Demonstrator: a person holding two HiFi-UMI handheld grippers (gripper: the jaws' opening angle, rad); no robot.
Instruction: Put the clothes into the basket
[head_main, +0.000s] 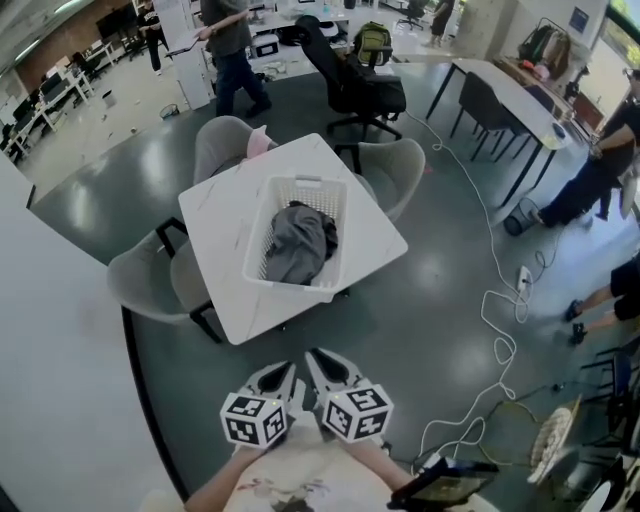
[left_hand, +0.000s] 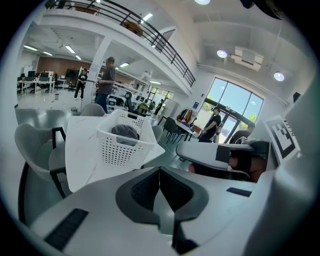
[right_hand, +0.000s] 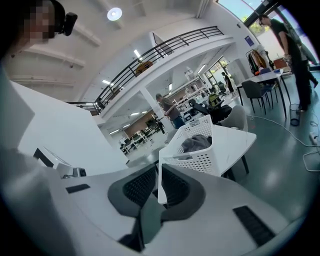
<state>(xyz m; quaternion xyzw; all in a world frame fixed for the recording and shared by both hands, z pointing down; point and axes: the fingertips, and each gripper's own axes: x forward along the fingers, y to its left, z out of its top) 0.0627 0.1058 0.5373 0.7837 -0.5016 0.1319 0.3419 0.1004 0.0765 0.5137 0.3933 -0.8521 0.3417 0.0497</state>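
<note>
A white slatted basket (head_main: 309, 183) stands on a white square table (head_main: 225, 235) and holds a heap of grey clothes (head_main: 298, 243). My left gripper (head_main: 283, 375) and right gripper (head_main: 322, 362) are side by side near my body, well short of the table's near edge. In the left gripper view the left gripper (left_hand: 159, 172) is shut with its pads touching and nothing in them, and the basket (left_hand: 122, 147) lies ahead to the left. In the right gripper view the right gripper (right_hand: 158, 170) is shut to a thin slit and holds nothing, with the basket (right_hand: 200, 157) ahead to the right.
Grey chairs (head_main: 140, 275) (head_main: 395, 165) ring the table, and one (head_main: 222, 143) has a pink item on it. A black office chair (head_main: 350, 85) stands behind. A white cable (head_main: 495, 300) trails over the floor at right. A white wall (head_main: 60, 350) runs along the left. People stand at the back and right.
</note>
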